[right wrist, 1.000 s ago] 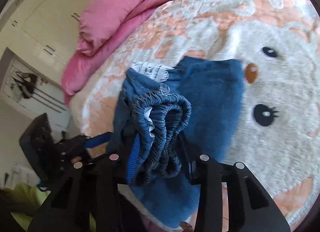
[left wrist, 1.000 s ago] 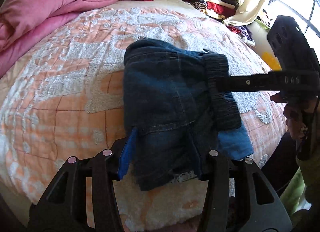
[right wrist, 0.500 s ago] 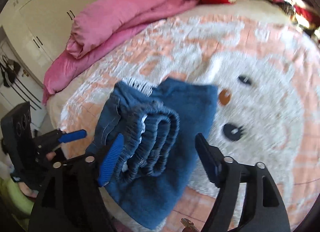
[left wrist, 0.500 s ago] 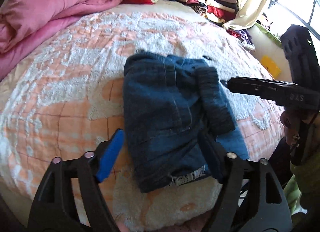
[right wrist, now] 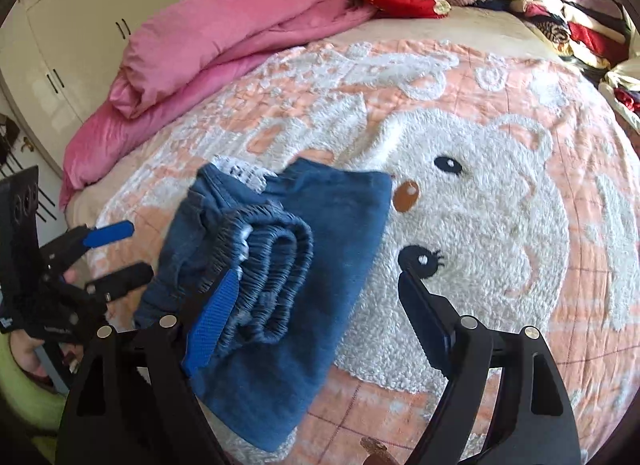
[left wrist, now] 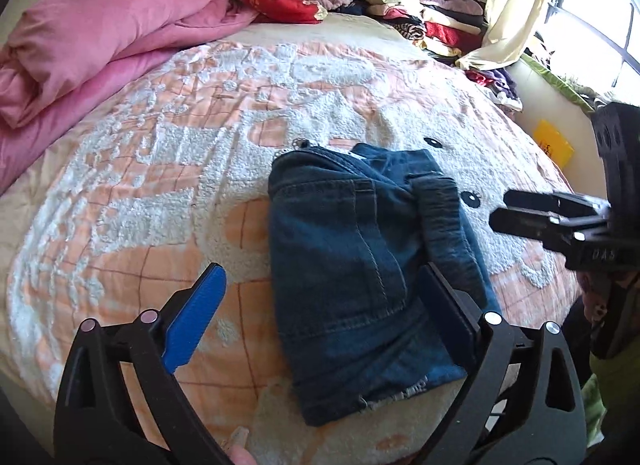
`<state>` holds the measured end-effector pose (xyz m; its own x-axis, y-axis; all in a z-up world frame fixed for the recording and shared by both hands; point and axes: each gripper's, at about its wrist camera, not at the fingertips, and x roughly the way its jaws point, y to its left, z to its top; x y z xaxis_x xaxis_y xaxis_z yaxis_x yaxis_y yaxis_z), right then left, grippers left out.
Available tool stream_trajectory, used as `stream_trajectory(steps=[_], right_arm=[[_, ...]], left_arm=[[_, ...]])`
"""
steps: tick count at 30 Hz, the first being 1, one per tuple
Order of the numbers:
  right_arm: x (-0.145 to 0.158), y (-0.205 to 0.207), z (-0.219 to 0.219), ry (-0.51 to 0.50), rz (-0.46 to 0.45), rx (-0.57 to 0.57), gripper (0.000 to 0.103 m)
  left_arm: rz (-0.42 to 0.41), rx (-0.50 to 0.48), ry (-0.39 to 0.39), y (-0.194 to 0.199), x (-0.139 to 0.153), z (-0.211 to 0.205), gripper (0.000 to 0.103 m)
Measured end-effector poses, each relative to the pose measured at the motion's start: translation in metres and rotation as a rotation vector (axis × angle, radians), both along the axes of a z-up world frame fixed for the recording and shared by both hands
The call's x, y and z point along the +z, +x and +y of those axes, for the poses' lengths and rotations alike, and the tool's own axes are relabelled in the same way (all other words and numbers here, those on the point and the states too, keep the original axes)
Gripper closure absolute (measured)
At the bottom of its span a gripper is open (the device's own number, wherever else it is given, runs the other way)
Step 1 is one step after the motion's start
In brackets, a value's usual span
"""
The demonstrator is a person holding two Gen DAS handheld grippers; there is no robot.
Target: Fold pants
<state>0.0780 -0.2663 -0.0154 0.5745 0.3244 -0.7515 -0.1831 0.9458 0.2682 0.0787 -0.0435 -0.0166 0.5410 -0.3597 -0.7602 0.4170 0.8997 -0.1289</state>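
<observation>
Your denim pants (left wrist: 368, 277) lie folded into a compact bundle on the bear-patterned bedspread (left wrist: 132, 193), near its front edge, with the elastic waistband (right wrist: 268, 277) rolled on top at the side facing your right hand. Nothing is held.

Left gripper (left wrist: 324, 305): the jaws have just been opening and stand spread wide, the blue pad clear of the cloth on one side, the black finger over the bundle's lower edge without pressing it. Right gripper (right wrist: 316, 305): the jaws have also just been opening and are apart; the blue pad sits close against the waistband, but whether it touches cannot be told from either view.

Judgement: the fold appears complete and the step in hand is the release and withdrawal. To do it well:

- Lift both grippers straight off the bundle before you move sideways, so no finger drags a layer loose.
- Watch the right blue pad; the gathered elastic looks apt to snag on its ribbed face.
- Check the frayed hem (left wrist: 396, 393) at the near edge, which peeks out beneath the top layer. A light tuck would square it.
- Keep clear of the pink duvet (left wrist: 104, 37) and the clothes pile (left wrist: 424, 13); both lie well apart from the work.
</observation>
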Motion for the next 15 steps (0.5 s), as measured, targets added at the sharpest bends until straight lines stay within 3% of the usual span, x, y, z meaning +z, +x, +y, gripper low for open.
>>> stream_trajectory(steps=[9,15], right_arm=[[-0.037,0.01,-0.003,0.088,0.105,-0.011,0.022],[-0.046,0.011,-0.002,0.118,0.116,-0.008,0.022]], left_arm=[[0.034,0.019,0.009,0.021,-0.021,-0.003,0.013],[0.067,0.015,0.017,0.03,-0.038,-0.006,0.013]])
